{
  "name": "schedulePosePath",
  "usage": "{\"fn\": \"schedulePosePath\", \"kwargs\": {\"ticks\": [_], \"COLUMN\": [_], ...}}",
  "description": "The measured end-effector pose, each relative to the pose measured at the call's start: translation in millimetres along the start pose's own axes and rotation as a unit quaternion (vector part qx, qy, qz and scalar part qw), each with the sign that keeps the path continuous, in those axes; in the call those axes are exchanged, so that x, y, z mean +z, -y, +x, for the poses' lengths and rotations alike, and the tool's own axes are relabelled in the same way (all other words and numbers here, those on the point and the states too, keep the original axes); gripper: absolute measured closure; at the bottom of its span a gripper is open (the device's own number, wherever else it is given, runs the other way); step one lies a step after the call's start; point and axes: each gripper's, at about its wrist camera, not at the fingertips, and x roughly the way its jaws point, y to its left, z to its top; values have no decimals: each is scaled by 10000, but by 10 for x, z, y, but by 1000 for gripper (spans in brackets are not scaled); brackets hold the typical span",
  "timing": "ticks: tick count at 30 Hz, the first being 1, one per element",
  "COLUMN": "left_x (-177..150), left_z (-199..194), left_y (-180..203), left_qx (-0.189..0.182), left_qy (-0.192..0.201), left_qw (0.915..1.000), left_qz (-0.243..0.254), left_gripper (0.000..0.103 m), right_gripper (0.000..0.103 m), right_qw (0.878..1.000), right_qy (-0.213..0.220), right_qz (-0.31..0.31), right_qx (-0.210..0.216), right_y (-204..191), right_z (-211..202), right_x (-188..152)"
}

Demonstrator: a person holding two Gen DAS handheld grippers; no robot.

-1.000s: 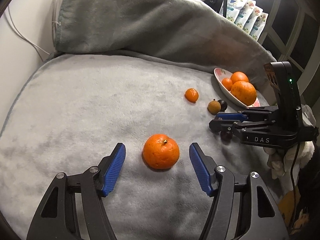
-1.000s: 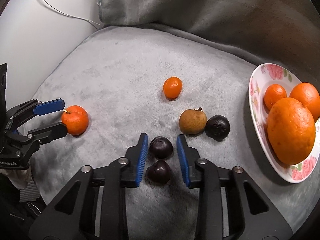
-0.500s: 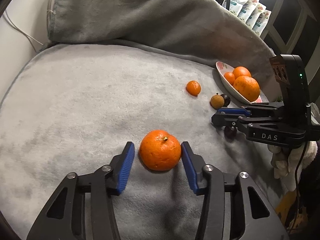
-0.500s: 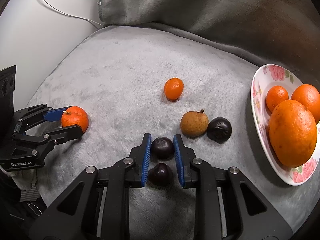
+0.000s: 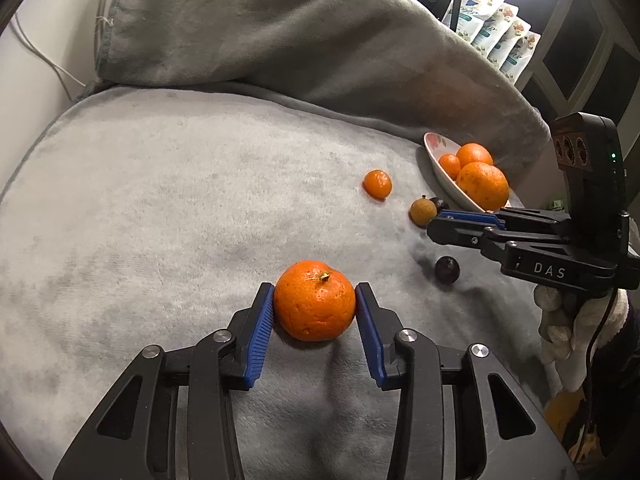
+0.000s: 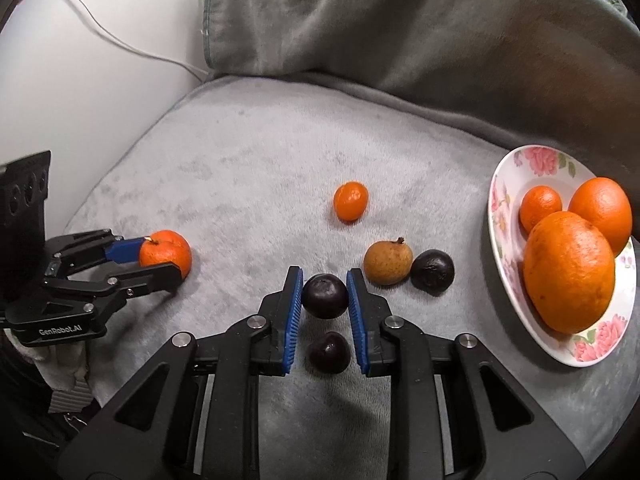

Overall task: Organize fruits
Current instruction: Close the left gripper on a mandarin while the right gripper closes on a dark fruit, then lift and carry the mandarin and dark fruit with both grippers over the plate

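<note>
My left gripper [image 5: 315, 310] has just been closing, and its pads now press both flanks of the mandarin [image 5: 315, 306], which sits on the grey blanket [image 5: 160, 208] toward its near left edge. My right gripper [image 6: 324, 296] is clamped on a dark plum [image 6: 324, 295]. The flowered plate [image 6: 504, 216] lies by the right edge, nearer my right hand, so I judge that fruit has the shorter carry.

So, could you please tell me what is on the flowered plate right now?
The flowered plate holds three orange citrus fruits: one large, one medium, one small. Anything behind the large one is hidden.
</note>
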Motion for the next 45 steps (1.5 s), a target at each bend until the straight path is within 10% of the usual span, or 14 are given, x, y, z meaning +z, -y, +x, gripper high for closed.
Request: {"fn": "schedulePosePath", "kwargs": {"ticks": [45], "left_x": [459], "left_z": [-194], "left_y": [872], "left_qx": [-380], "left_qy": [632], "left_qw": [9927], "left_qz": [957], "left_gripper": [64], "right_gripper": [80], "right_qw": [9858], "right_qy": [1345], "right_qz": [867], "right_qx": [-503], "right_y": [620], "right_z": [-1190], "right_x": [-300]}}
